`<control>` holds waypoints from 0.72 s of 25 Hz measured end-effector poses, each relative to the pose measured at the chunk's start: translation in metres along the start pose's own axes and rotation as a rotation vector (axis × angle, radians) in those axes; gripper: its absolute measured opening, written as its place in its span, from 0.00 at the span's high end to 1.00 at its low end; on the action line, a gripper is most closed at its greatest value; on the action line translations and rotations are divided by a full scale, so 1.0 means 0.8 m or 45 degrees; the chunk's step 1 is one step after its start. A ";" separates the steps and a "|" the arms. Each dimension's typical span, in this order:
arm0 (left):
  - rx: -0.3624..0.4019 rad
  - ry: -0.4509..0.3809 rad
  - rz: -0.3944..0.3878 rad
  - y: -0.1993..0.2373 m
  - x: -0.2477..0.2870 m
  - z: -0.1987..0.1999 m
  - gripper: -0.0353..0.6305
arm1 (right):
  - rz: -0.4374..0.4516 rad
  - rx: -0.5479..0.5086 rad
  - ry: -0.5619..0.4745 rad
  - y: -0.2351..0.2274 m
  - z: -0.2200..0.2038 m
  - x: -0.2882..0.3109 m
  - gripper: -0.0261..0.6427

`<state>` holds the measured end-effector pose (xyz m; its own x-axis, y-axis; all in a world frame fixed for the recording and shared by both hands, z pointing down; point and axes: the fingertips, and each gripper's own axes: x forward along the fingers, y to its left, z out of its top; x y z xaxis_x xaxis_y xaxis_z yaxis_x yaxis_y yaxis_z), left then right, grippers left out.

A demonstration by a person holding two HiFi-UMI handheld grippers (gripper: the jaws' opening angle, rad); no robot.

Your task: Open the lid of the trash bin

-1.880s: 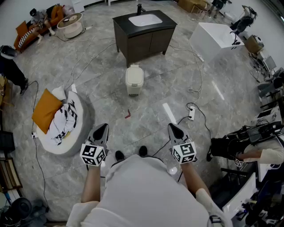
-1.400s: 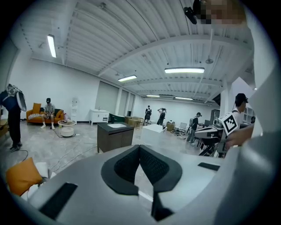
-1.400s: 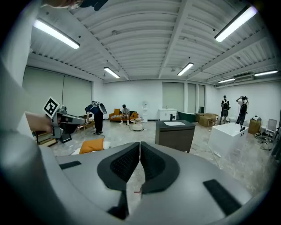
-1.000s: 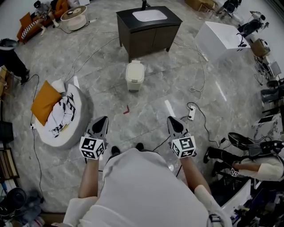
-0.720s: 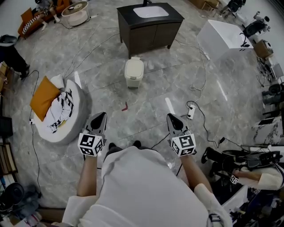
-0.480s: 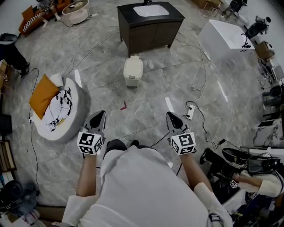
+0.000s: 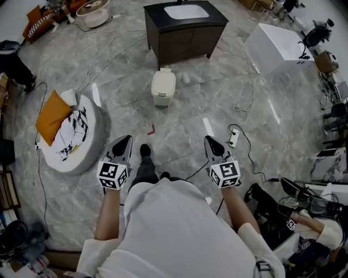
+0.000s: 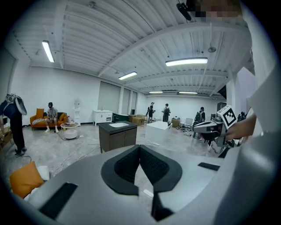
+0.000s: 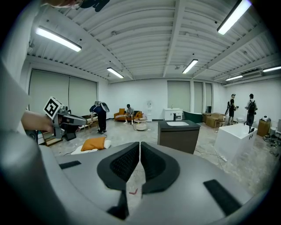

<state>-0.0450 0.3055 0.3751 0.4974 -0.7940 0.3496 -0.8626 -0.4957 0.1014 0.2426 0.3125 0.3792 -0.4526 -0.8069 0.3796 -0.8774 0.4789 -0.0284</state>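
Grippers count two, one in each of our hands: the left gripper (image 7: 126,141) and the right gripper (image 7: 211,142), held side by side above the grey marble floor (image 7: 179,119). Each carries one marker cube, the left cube (image 7: 113,175) and the right cube (image 7: 225,174), printed with black-and-white square patterns. On both tongs the jaws are pressed together, pads meeting down the middle, with nothing between them.

We see one trash bin (image 7: 163,87), cream-white with its lid down. It stands on the floor well ahead of us and well apart from both grippers, near the front of one dark cabinet (image 7: 185,38) with one white basin (image 7: 186,11). One small red mark (image 7: 151,130) lies between us and the bin. One white power strip (image 7: 234,138) lies near the right gripper. One orange cushion (image 7: 53,118) rests on one round white bed (image 7: 81,157) at our left. Any print on the bin is too small to read.
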 end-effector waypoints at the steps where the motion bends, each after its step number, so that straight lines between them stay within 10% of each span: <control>1: -0.002 0.003 -0.004 0.003 0.005 -0.001 0.92 | -0.001 0.001 0.003 -0.001 0.000 0.005 0.91; 18: -0.012 0.033 -0.116 0.115 0.111 0.034 0.92 | -0.079 0.000 0.080 -0.024 0.044 0.120 0.91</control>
<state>-0.0777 0.1799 0.3905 0.5711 -0.7365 0.3625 -0.8149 -0.5619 0.1423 0.2101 0.2139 0.3835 -0.3863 -0.8119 0.4377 -0.9036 0.4285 -0.0027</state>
